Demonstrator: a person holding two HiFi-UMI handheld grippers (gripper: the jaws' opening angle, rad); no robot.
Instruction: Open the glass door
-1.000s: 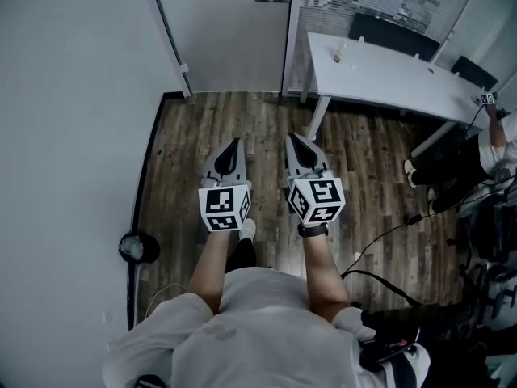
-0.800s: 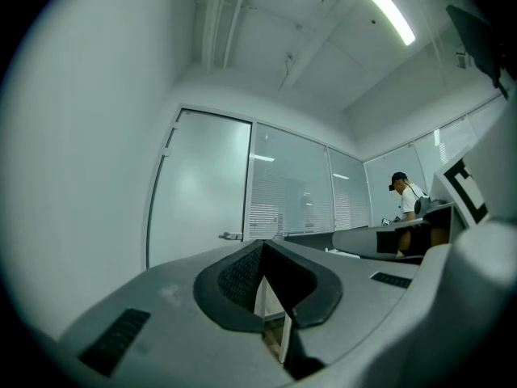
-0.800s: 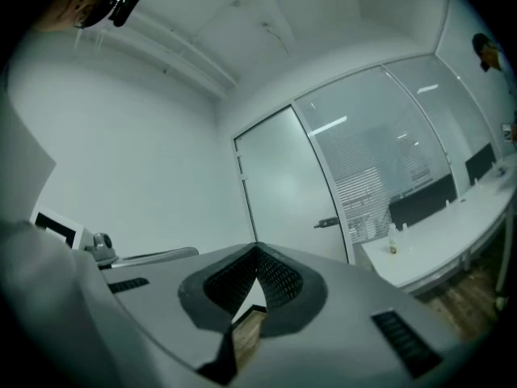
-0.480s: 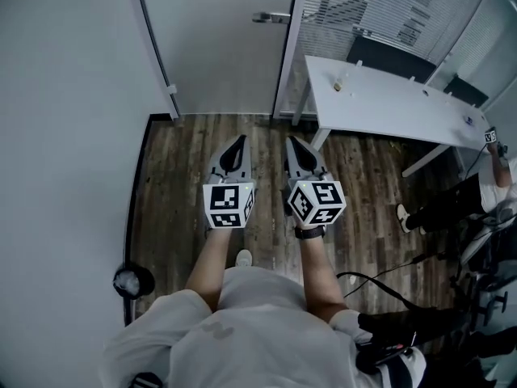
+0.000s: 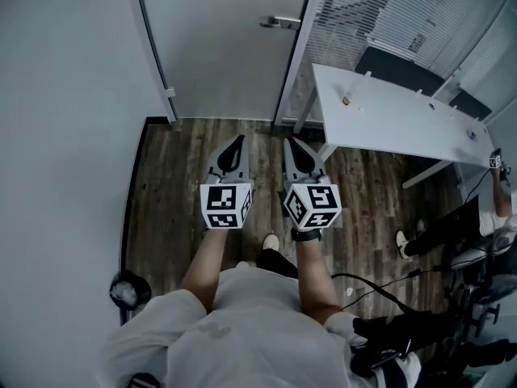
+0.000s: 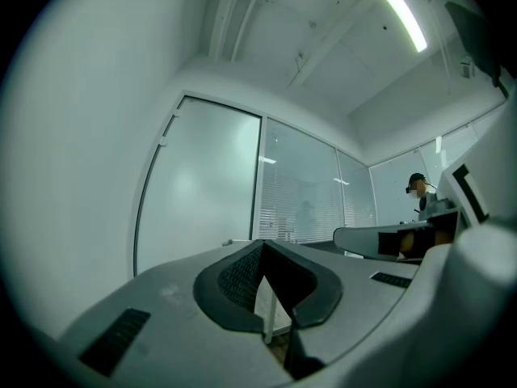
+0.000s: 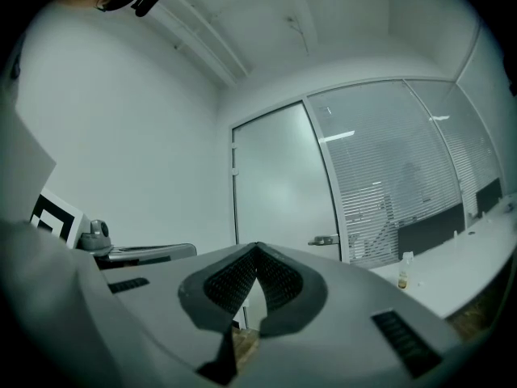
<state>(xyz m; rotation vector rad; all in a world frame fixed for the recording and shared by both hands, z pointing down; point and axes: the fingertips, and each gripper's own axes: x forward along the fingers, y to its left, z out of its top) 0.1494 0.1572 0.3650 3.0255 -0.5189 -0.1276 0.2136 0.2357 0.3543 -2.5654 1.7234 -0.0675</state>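
Observation:
The frosted glass door (image 5: 226,47) stands closed ahead of me, with a metal lever handle (image 5: 279,23) near its right edge. My left gripper (image 5: 237,140) and right gripper (image 5: 289,142) are held side by side over the wooden floor, pointing level at the door and well short of it. Both are shut with nothing between their jaws. In the left gripper view the door (image 6: 202,184) fills the middle behind the left gripper (image 6: 262,245). The right gripper view shows the door (image 7: 279,176) and its handle (image 7: 323,240) beyond the right gripper (image 7: 258,247).
A white desk (image 5: 404,111) with a small bottle (image 5: 346,99) stands right of the door, before a glass partition with blinds (image 5: 380,14). A seated person (image 5: 493,192) is at the far right. Cables (image 5: 380,285) cross the floor. A plain wall (image 5: 65,136) runs along the left.
The person has stepped forward, so the door and the desk have drawn closer. Both grippers stay side by side and shut.

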